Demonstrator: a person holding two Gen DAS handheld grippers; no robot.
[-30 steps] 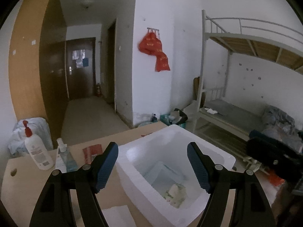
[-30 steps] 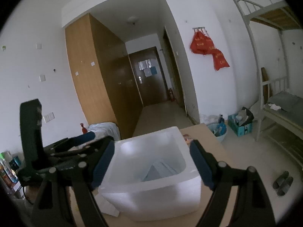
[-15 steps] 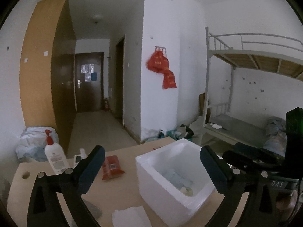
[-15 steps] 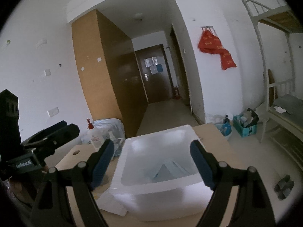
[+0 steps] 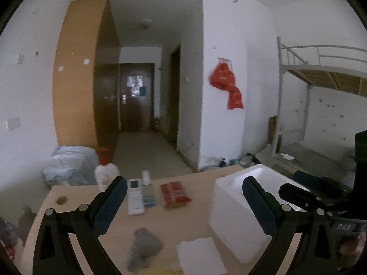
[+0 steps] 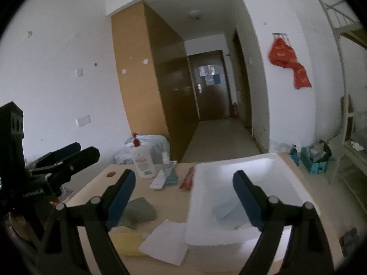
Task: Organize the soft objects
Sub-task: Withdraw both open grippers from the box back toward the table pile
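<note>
In the left wrist view, the left gripper (image 5: pixel 184 202) fills the bottom of the frame with its jaws wide apart, gripping nothing. Behind its left finger, at centre left, stands a white pump bottle (image 5: pixel 106 176) on the wooden table (image 5: pixel 190 220). Right of it lie a white remote-like device (image 5: pixel 135 197), a small blue packet (image 5: pixel 148 197) and a red packet (image 5: pixel 174 195), side by side. A grey cloth (image 5: pixel 143 249) lies crumpled at bottom centre, between the fingers, with a white sheet (image 5: pixel 199 257) just to its right. The white foam box (image 5: pixel 238 208) sits at right, partly behind the right finger. The right gripper (image 5: pixel 298 193) shows as a dark shape at the far right edge.

In the right wrist view, the left gripper (image 6: pixel 66 154) appears at mid left. The right gripper (image 6: pixel 183 197) is at the bottom, jaws wide apart and empty. The cloth (image 6: pixel 137 212) lies beside its left finger, with a yellow pad (image 6: pixel 127 243) and the sheet (image 6: pixel 167 244) below. The box (image 6: pixel 229 178), at centre right, holds a pale blue item (image 6: pixel 226 210).
</note>
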